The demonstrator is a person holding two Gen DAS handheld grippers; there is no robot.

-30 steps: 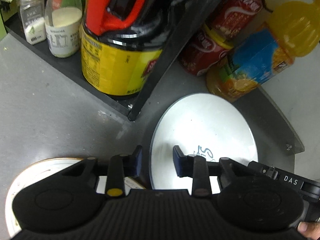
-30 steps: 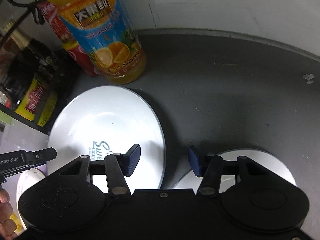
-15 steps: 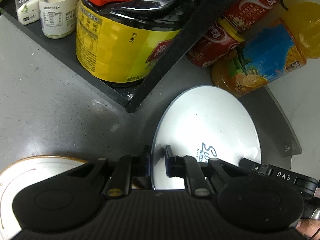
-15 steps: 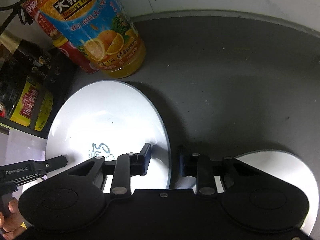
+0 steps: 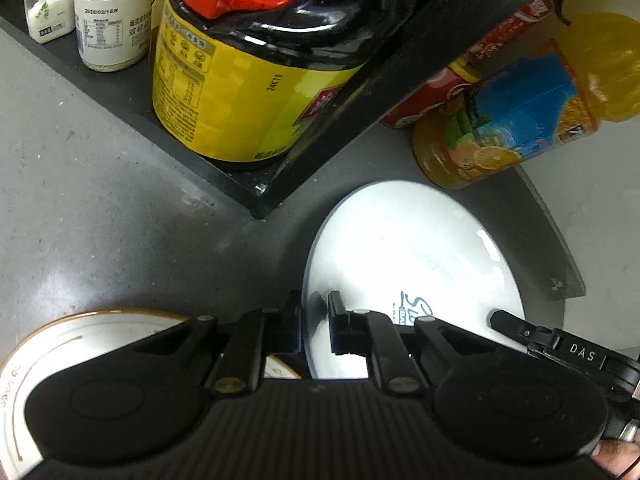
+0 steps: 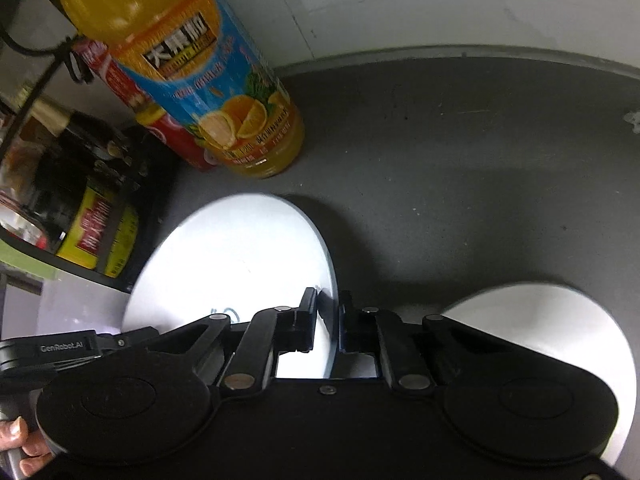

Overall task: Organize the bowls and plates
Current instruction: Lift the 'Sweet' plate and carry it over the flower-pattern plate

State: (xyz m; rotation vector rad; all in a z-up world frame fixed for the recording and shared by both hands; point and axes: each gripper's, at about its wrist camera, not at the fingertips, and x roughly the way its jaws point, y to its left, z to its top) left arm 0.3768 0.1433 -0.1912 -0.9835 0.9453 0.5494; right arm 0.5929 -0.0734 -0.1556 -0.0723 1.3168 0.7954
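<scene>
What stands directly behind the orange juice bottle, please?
A red can stands behind the orange juice bottle, which hides most of it; only its red side shows.

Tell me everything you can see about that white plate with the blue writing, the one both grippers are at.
The plate is round, white and glossy, ceramic by its look, with a thin bluish rim and blue lettering partly hidden by the grippers. It looks empty. It sits over the grey counter, in front of the juice bottle and beside the black rack. The left gripper is clamped on its left rim, the right gripper on its right rim.
</scene>
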